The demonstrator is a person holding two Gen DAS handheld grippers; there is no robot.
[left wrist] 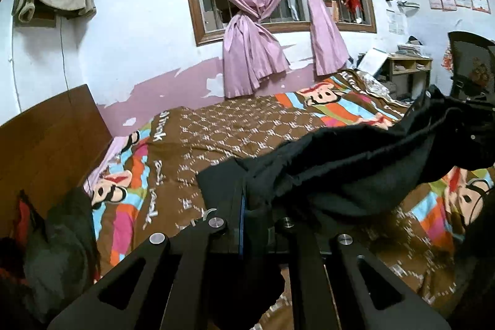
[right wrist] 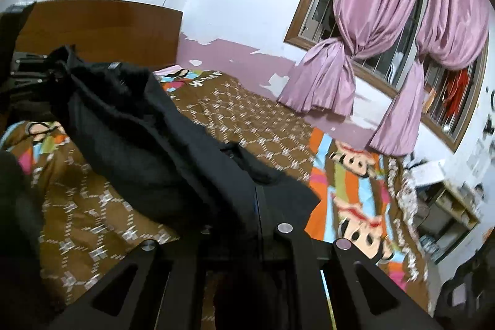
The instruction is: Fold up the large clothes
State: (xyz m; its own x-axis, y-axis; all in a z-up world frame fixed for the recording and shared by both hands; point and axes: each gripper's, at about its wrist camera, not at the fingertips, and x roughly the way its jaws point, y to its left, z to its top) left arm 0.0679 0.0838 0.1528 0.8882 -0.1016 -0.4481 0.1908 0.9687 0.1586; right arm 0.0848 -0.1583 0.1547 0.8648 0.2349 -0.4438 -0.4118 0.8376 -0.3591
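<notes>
Left gripper [left wrist: 243, 206] clamped shut on one edge of the black garment [left wrist: 355, 163], right gripper [right wrist: 258, 206] clamped shut on another edge. Garment hangs stretched between them, lifted above the bed [left wrist: 222, 126], sagging mid-span. Pink curtains [left wrist: 247, 20] on the window behind

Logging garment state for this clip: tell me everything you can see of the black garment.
The black garment is dark, matte, soft-looking cloth, one stretch looking fuzzier. It hangs bunched and creased between the left hand-held gripper and the right hand-held gripper, both shut on it. It spans above the patterned bedspread; whether any part rests on it cannot be told.
</notes>
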